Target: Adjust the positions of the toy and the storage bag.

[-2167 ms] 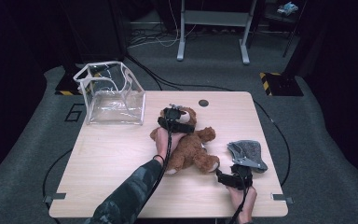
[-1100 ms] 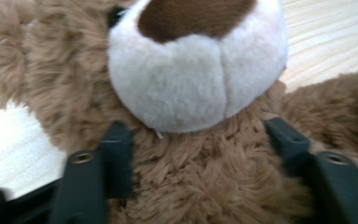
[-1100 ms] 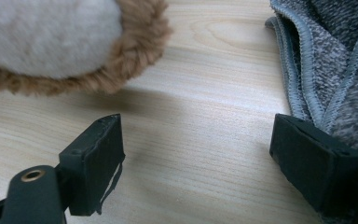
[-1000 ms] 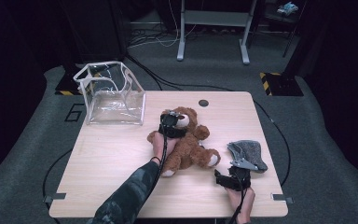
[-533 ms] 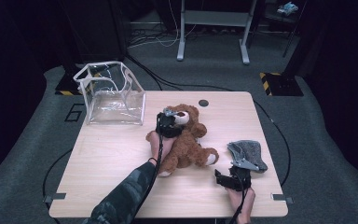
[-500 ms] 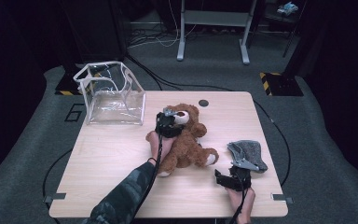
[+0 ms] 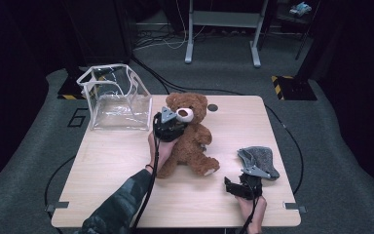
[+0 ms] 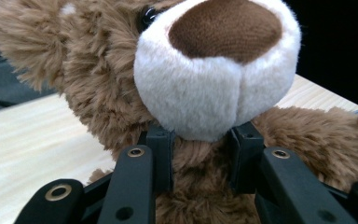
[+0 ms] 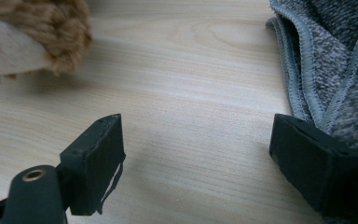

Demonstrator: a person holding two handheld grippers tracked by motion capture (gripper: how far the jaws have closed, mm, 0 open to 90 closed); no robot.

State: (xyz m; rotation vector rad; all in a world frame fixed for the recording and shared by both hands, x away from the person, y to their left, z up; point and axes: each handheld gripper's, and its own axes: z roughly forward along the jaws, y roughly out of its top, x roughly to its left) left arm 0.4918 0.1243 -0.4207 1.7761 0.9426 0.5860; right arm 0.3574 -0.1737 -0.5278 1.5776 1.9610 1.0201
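Observation:
A brown teddy bear (image 7: 191,139) sits upright in the middle of the wooden table (image 7: 102,165). My left gripper (image 7: 177,127) holds it at the neck, under the white muzzle (image 8: 214,84). The jaws of this gripper (image 8: 200,161) have just been closing, and their pads now press into the neck fur from both sides. Near the front right edge, my right gripper (image 7: 243,180) rests low over the table, open, with bare wood between its jaws (image 9: 196,154). Its right-hand jaw lies at the edge of a grey knitted cloth (image 9: 335,56), and the bear's foot (image 9: 32,42) lies far left.
A clear plastic bag with white trim (image 7: 117,100) stands open at the table's back left. A small dark disc (image 7: 213,107) lies behind the bear. The grey cloth (image 7: 259,161) lies at the right. Table legs and cables stand on the dark floor beyond.
The bear has gone from lying on the table to sitting upright. My left gripper has closed on its neck and risen with it. The right gripper has stayed put.

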